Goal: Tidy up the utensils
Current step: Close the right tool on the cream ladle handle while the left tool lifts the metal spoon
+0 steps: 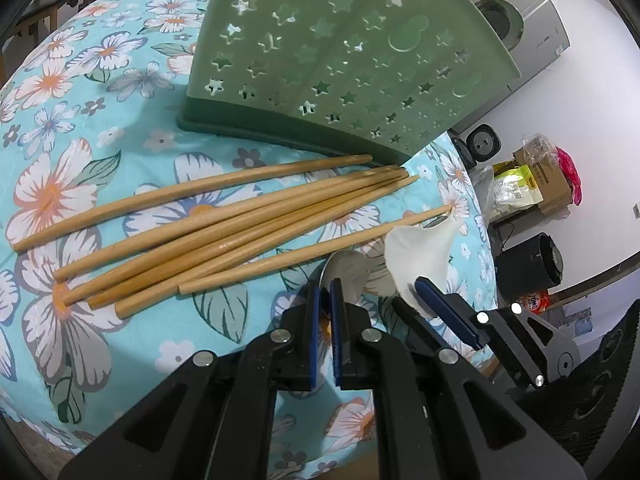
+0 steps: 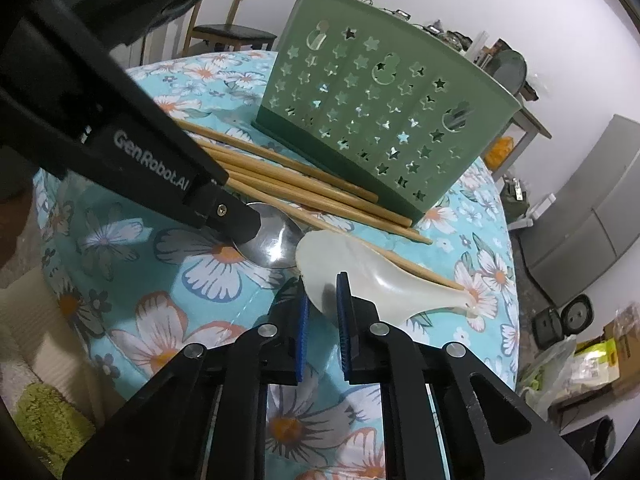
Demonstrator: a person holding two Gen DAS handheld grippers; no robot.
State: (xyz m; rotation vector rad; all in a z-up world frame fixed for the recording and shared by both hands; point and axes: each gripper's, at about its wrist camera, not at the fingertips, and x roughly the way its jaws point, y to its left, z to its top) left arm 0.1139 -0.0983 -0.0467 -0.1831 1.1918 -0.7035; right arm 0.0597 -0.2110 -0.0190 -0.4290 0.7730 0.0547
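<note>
A green utensil holder (image 1: pixel 340 56) with star cut-outs stands on the floral tablecloth; it also shows in the right wrist view (image 2: pixel 380 112). Several wooden chopsticks (image 1: pixel 224 224) lie in front of it, also seen in the right wrist view (image 2: pixel 304 184). My left gripper (image 1: pixel 327 300) is shut on the rim of a metal spoon (image 1: pixel 348 276), whose bowl shows in the right wrist view (image 2: pixel 276 244). My right gripper (image 2: pixel 322 300) is shut on a white ceramic spoon (image 2: pixel 360 280), which also shows in the left wrist view (image 1: pixel 420 248).
The round table's edge (image 1: pixel 486 240) drops off just right of the spoons. Beyond it on the floor are bags, a box (image 1: pixel 540 184) and appliances. A chair (image 2: pixel 228 32) stands behind the table.
</note>
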